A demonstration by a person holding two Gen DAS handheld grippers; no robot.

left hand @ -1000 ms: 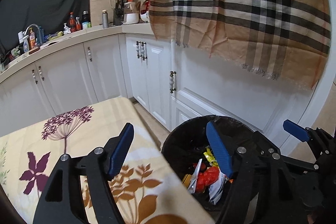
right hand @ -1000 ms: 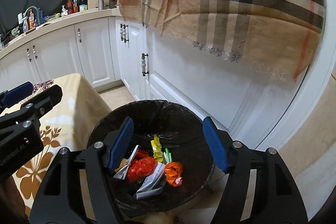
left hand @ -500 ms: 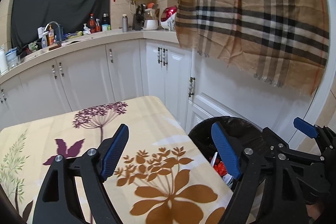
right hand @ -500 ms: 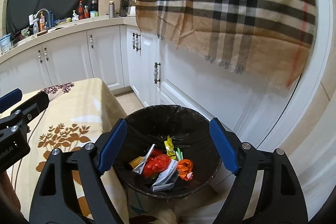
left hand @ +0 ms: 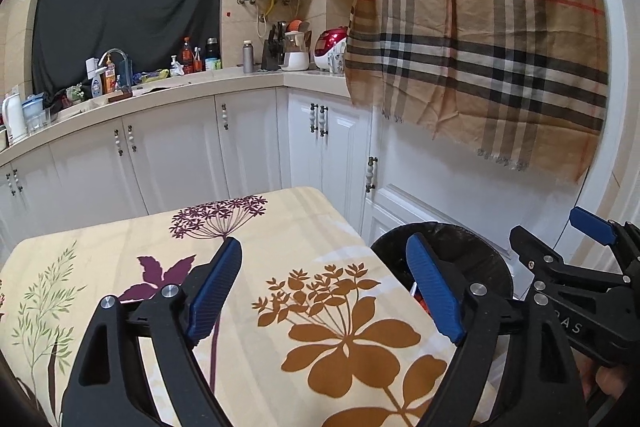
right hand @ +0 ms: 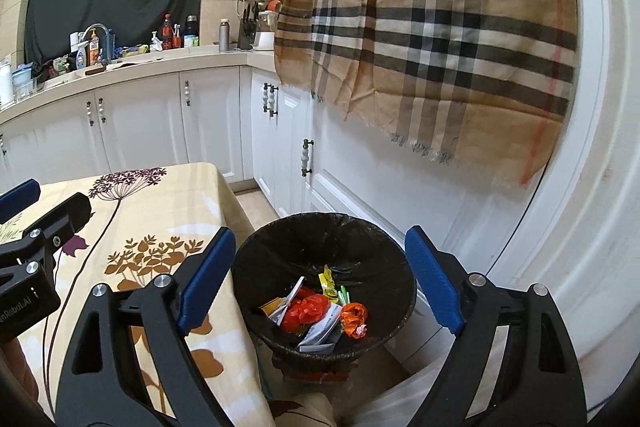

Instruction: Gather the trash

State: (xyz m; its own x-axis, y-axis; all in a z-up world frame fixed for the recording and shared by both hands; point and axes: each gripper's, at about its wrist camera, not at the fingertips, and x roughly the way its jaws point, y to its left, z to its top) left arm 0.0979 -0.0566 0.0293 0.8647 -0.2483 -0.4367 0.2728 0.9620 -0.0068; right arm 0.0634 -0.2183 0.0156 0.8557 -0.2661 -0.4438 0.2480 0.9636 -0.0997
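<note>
The left gripper [left hand: 324,291] hangs over the flowered tablecloth [left hand: 280,235], its blue pads [left hand: 214,287] wide apart and widening, with nothing between them. The right gripper [right hand: 318,283] hangs above the bin [right hand: 280,247], its jaws likewise spreading and empty. The bin is lined with a black bag and stands on the floor just beside the table's right edge, in front of the white cabinets [right hand: 360,195]. In it lies the trash [right hand: 316,315]: red and orange crumpled wrappers, a yellow one, green sticks and white paper packets. A plaid cloth [right hand: 440,27] hangs over the cabinets behind the bin. Farther off, the counter [left hand: 180,87] carries bottles, a knife block and a red cooker.
</note>
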